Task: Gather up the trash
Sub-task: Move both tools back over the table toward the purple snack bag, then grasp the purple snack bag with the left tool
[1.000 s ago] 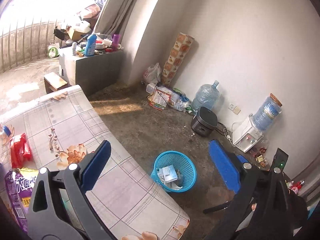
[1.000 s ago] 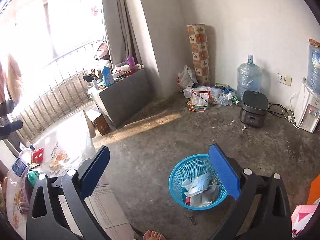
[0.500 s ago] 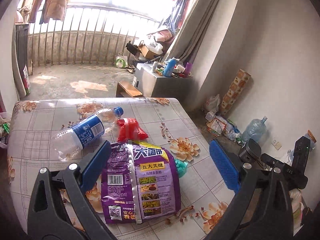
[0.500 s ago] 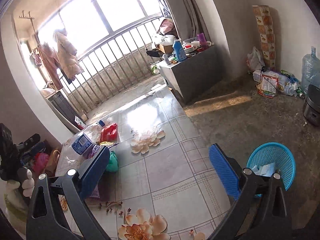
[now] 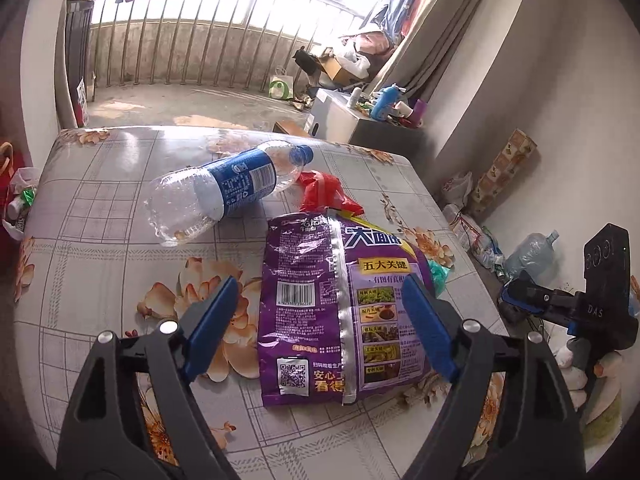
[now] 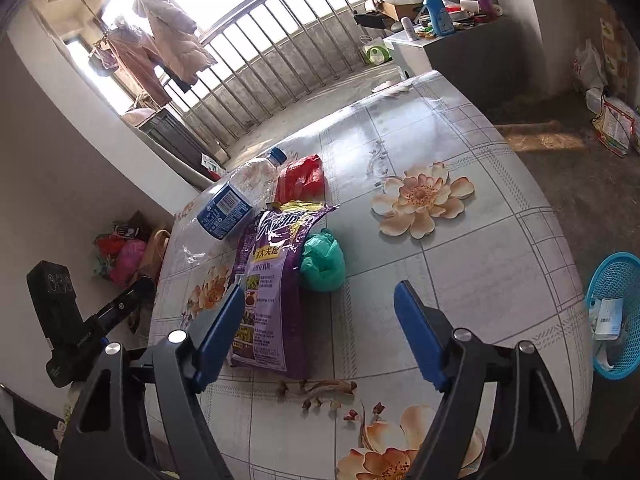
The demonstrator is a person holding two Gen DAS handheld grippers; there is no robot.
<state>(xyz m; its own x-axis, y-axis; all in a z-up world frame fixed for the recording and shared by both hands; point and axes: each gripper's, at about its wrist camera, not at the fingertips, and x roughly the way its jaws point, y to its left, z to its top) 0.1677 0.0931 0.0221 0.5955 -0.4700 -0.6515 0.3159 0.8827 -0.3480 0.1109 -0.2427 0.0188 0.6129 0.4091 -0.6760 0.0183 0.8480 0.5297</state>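
Observation:
A purple snack bag [image 5: 340, 300] lies flat on the flowered table [image 5: 100, 208]; it also shows in the right wrist view [image 6: 272, 280]. Beyond it lie an empty clear bottle with a blue label [image 5: 228, 188] [image 6: 236, 200], a red wrapper [image 5: 324, 192] [image 6: 302, 176] and a crumpled green bag [image 6: 322, 262] [image 5: 438, 274]. My left gripper [image 5: 320, 320] is open, its fingers on either side of the purple bag's near end, just above it. My right gripper [image 6: 320, 328] is open and empty, above the table near the purple bag and green bag.
A blue mesh bin [image 6: 612, 312] with paper in it stands on the floor past the table's right edge. A grey cabinet [image 5: 360, 128] with bottles stands by the curtain. Bags [image 6: 120, 252] sit on the floor left of the table. Water jugs [image 5: 532, 252] and litter line the wall.
Both grippers have swung from the floor and blue bin back over the table. The left one has come down closer to the purple bag. Both stay open.

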